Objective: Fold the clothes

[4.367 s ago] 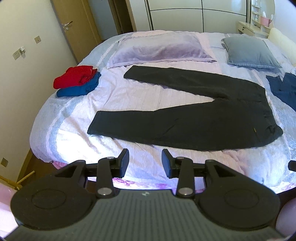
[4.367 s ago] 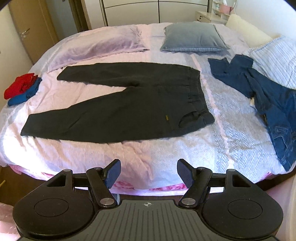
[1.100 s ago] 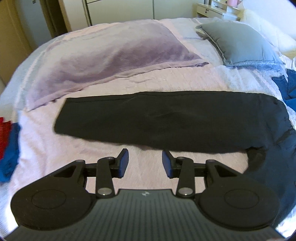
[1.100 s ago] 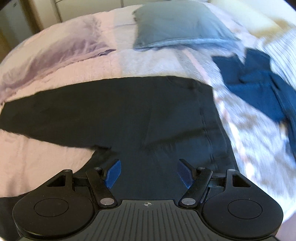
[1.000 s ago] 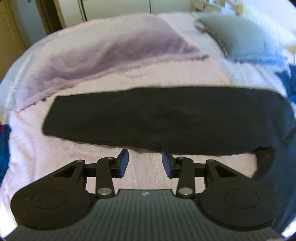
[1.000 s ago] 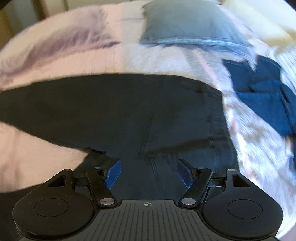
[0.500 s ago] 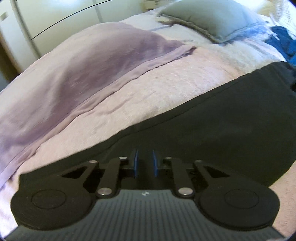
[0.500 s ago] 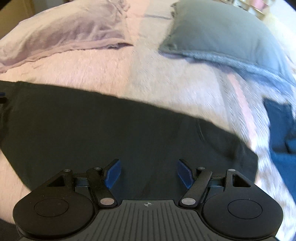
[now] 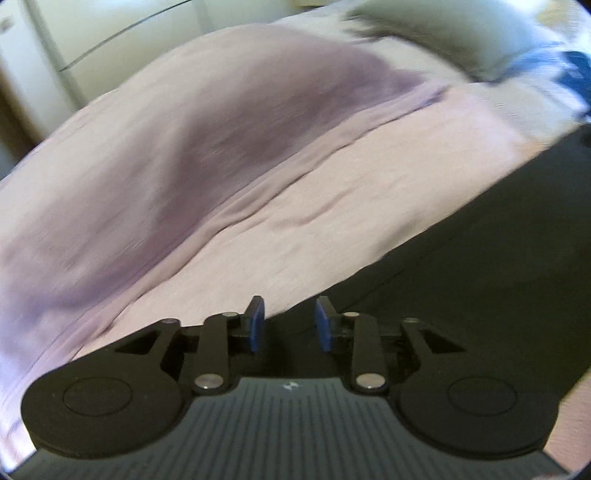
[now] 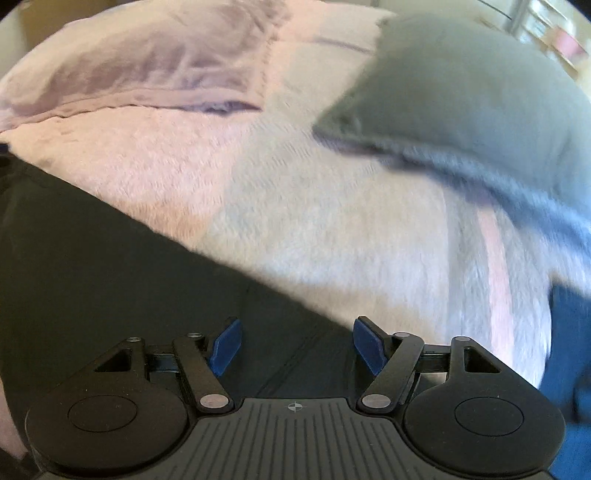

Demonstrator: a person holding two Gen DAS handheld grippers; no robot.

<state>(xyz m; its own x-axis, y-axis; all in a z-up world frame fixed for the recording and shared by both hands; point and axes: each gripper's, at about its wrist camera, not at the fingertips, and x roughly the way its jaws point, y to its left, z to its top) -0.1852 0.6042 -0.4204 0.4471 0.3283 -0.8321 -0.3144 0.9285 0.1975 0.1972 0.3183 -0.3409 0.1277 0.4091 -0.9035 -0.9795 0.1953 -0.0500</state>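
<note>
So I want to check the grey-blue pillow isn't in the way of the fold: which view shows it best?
The right wrist view: the grey-blue pillow fills its upper right, lying on the bed beyond the black trousers, apart from them. The left wrist view catches only a blurred corner at its top right edge.

Bed [image 9: 369, 192] has a pale pink cover, slightly creased; in the right wrist view [image 10: 332, 236] it shades to white-grey on the right with a pink stripe. Purple pillow [image 9: 221, 122] lies flat at the head, its flange edge toward the camera; also at upper left in the right view [image 10: 147, 62]. Grey pillow [image 10: 472, 96] sits beside it, to its right, blurred [image 9: 461, 33]. White wardrobe [image 9: 122, 40] behind the bed, upper left.
</note>
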